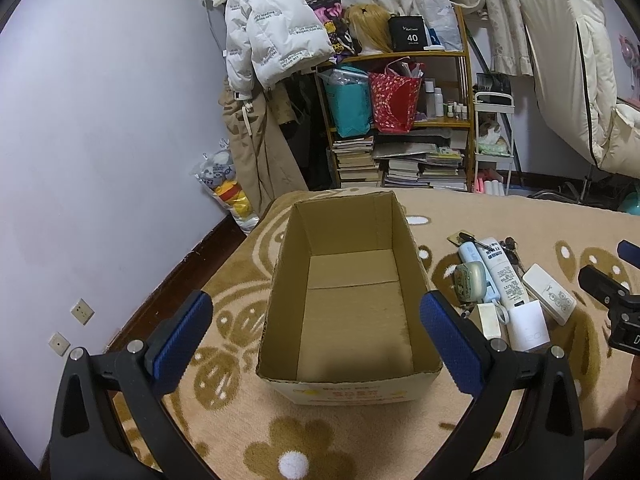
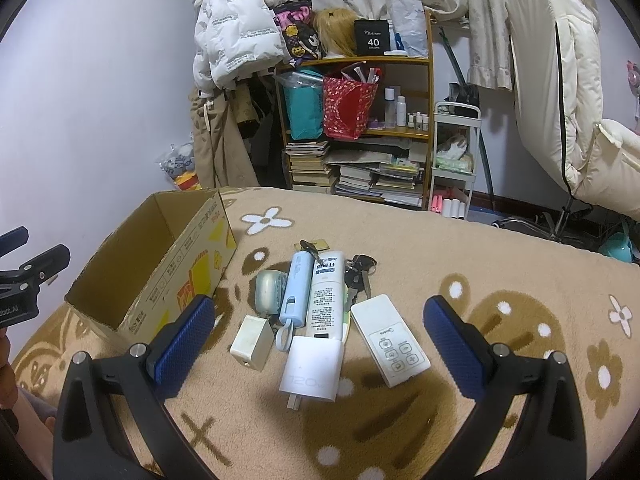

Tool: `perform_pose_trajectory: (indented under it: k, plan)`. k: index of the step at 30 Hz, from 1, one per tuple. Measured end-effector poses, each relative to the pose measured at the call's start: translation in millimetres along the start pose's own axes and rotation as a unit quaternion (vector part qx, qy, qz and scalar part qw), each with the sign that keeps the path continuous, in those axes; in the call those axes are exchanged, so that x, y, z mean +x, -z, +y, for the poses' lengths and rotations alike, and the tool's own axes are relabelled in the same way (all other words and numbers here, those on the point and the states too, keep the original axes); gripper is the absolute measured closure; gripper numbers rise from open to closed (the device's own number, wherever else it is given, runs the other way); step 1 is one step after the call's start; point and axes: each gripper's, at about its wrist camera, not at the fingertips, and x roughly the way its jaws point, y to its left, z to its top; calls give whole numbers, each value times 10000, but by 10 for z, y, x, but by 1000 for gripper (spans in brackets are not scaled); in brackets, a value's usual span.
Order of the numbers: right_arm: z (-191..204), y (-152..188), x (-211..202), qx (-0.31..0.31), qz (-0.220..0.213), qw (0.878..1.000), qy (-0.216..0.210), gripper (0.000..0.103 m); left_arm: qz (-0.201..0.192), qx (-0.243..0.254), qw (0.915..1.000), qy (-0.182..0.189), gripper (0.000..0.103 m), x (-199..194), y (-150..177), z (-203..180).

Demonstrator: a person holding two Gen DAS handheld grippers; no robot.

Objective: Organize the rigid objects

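An open cardboard box (image 1: 348, 292) (image 2: 160, 264) stands empty on the patterned blanket, straight ahead of my left gripper (image 1: 316, 336), which is open and holds nothing. To the box's right lies a cluster of small items: a white charger (image 2: 313, 368) (image 1: 528, 326), a small white cube adapter (image 2: 251, 342), a white remote (image 2: 390, 340) (image 1: 549, 294), a white tube (image 2: 326, 294) (image 1: 505, 276), a light-blue power bank (image 2: 296, 288), a pale round case (image 2: 269, 290) (image 1: 469, 282) and keys (image 2: 358, 272). My right gripper (image 2: 318, 344) hovers open just above the charger.
The beige flower blanket (image 2: 500, 280) covers the surface. Behind it a wooden shelf (image 2: 360, 128) holds bags, bottles and stacked books. Coats hang on the left, a white cart (image 2: 456, 152) and a padded chair (image 2: 580, 120) stand at the right.
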Motion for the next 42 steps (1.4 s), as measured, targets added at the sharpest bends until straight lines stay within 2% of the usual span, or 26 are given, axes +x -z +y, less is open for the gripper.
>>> perform_pose_trajectory:
  k: [27,36,42]
  plan:
    - [101,-42,-23,6,20,10000,0,0,-4,50,10000,-57,0,-4,-9,-9]
    - [46,30,23,-5,33,10000,0,0,57,51,10000,-12,0,28,-18,-1]
    - [74,48,47,1,40,10000,-3,0,210,-18,9998,-47,0,165,-139,83]
